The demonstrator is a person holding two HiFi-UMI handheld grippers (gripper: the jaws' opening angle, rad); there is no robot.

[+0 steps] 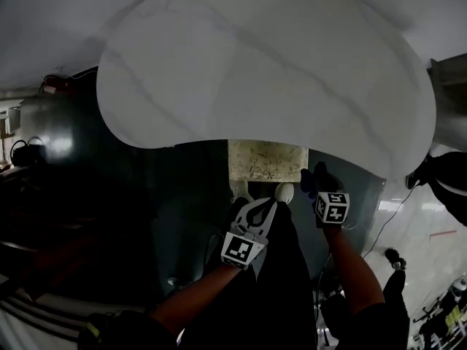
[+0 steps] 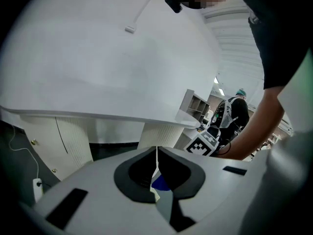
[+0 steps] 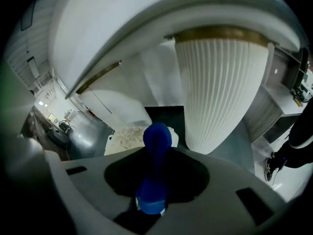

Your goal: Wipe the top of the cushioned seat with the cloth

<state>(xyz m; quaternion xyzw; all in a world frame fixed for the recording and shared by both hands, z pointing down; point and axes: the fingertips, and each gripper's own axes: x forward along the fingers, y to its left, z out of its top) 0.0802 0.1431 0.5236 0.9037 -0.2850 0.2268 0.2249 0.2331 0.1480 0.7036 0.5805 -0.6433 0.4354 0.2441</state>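
The cushioned seat [image 1: 266, 160] is a beige speckled block, mostly tucked under the big white marble tabletop [image 1: 263, 64]. In the right gripper view the seat [image 3: 126, 137] shows low down, beside the table's ribbed white pedestal [image 3: 220, 92]. My right gripper [image 1: 315, 179] hangs just right of the seat's near edge, shut on a blue cloth [image 3: 156, 146] that sticks up between its jaws. My left gripper [image 1: 261, 206] is held below the seat's near edge. Its jaws [image 2: 156, 165] are pressed together with nothing gripped, and it faces the table's underside.
The tabletop overhangs the seat and both grippers. A dark rounded drum [image 1: 58, 137] stands at the left on the dark floor. A person [image 1: 445, 184] stands at the right, near a cable on the pale floor. Another person [image 2: 235, 112] and shelving [image 2: 195, 104] lie beyond the table.
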